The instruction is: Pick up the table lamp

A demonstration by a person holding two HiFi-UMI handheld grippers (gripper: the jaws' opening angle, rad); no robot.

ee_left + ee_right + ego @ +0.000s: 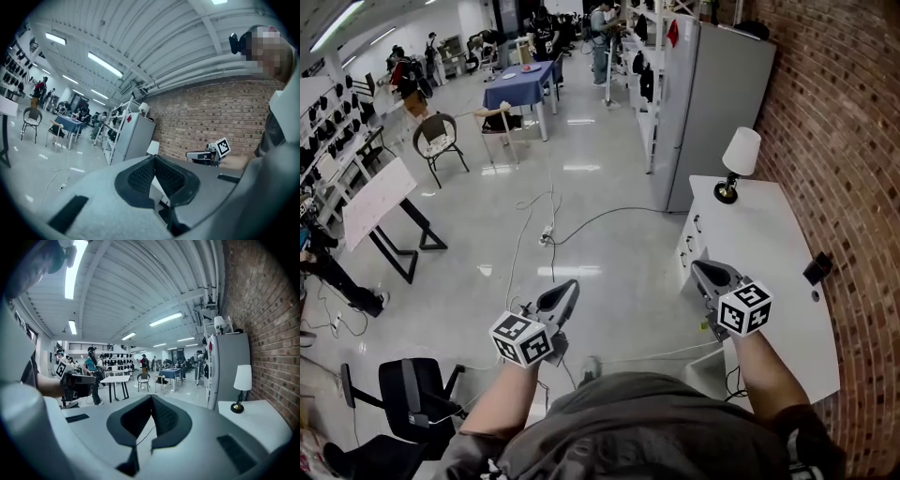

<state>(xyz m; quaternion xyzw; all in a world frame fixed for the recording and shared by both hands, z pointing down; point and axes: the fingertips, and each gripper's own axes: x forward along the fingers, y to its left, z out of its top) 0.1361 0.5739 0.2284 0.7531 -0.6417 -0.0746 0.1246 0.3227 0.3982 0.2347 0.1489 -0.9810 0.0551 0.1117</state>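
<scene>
The table lamp [737, 165], with a white shade on a dark stem and a round dark base, is seen standing upright on the white surface [769, 253], close to its far edge and toward the far left corner. It is touched by neither claw. The surface is set along a brick wall [844, 141] on its right edge, and a grey cabinet [722, 94] is seen just beyond its far edge. A small black object [817, 268] is seen lying near the right edge, by the wall. The right claw [697, 267] is held over the left edge of the surface, well apart from the lamp and pointed toward the far edge. In the right gripper view its jaws [151, 397] are seen clenched tip to tip with nothing between them, and the lamp [242, 386] is seen ahead and to the right. The left claw [571, 285] is held off the surface, over the glossy floor [581, 187] beside the left edge. In the left gripper view it [154, 158] is likewise seen clenched and empty, with the lamp's shade [153, 147] just above its tips in the distance. Drawers with small handles are seen along the surface's left side.
</scene>
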